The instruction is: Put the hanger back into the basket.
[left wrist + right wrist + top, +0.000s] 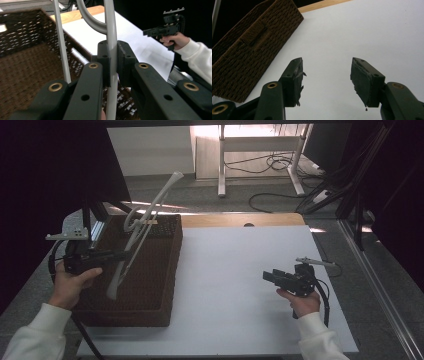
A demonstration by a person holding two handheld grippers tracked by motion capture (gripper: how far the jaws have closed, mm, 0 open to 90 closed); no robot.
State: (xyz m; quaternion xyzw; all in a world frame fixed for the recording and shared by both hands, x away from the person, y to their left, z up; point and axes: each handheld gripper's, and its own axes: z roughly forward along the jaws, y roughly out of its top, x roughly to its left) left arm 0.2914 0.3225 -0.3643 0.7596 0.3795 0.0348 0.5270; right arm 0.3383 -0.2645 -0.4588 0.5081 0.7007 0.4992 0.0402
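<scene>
My left gripper [113,62] is clamped on the white hanger [142,227] above the basket [165,270]. My right gripper [325,80] stands open, empty. The long hanger could pivot between my pads and snag the rim.

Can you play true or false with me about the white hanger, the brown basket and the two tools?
1. The left tool is shut on the white hanger. True.
2. The hanger lies flat on the white table. False: it is held up, tilted, above the brown basket.
3. The right tool is holding something. False: its jaws stand open with nothing between them.
4. The basket sits on the left part of the table in the high view. True.
5. The right tool is inside the basket. False: it is over the bare white table, well apart from the basket.
</scene>
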